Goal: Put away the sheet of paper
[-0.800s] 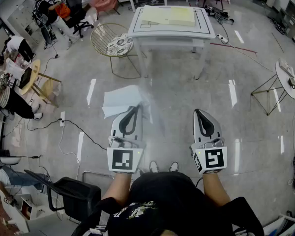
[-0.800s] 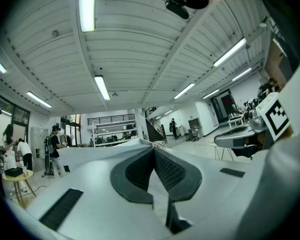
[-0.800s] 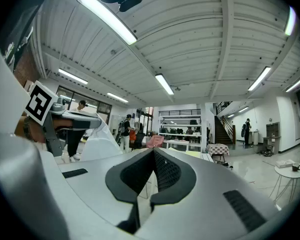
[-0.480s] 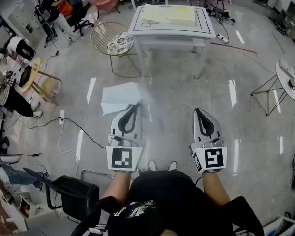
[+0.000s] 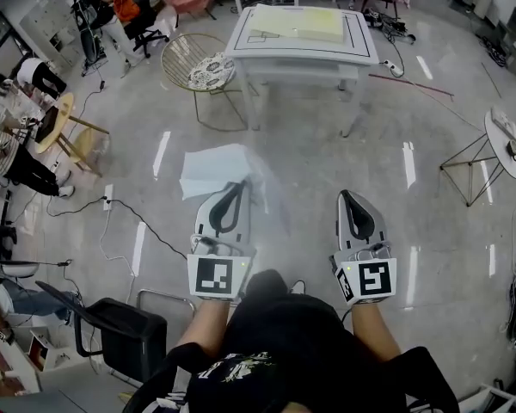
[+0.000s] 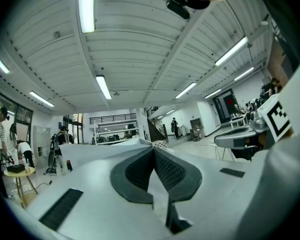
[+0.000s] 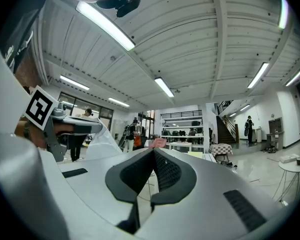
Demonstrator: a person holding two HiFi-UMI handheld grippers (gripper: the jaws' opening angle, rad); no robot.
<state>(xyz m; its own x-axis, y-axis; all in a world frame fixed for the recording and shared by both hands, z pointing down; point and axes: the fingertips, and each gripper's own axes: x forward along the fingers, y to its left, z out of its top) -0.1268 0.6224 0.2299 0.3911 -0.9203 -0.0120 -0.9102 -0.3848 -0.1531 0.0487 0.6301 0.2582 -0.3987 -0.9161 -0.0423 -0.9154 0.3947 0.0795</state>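
Observation:
The white sheet of paper (image 5: 208, 169) hangs in the air in front of me, above the floor, pinched at its near right corner by my left gripper (image 5: 239, 185). In the left gripper view the jaws (image 6: 153, 150) are shut on the sheet (image 6: 97, 154), which spreads out to the left. My right gripper (image 5: 345, 195) is held level beside it, a little apart, shut with nothing between its fingers (image 7: 153, 151). The right gripper view also catches the sheet (image 7: 104, 140) at its left.
A white table (image 5: 361, 50) carrying yellow sheets stands ahead. To the left of the table is a round wire chair (image 5: 198, 65). A small wire-legged side table (image 5: 505, 140) stands at the right. A black chair (image 5: 129, 338) and a floor cable (image 5: 146, 231) are at my left, with people farther left.
Both grippers and the sheet keep their places in the view. The room has shifted slightly, the table looks a little nearer, and my dark knee now covers my shoes.

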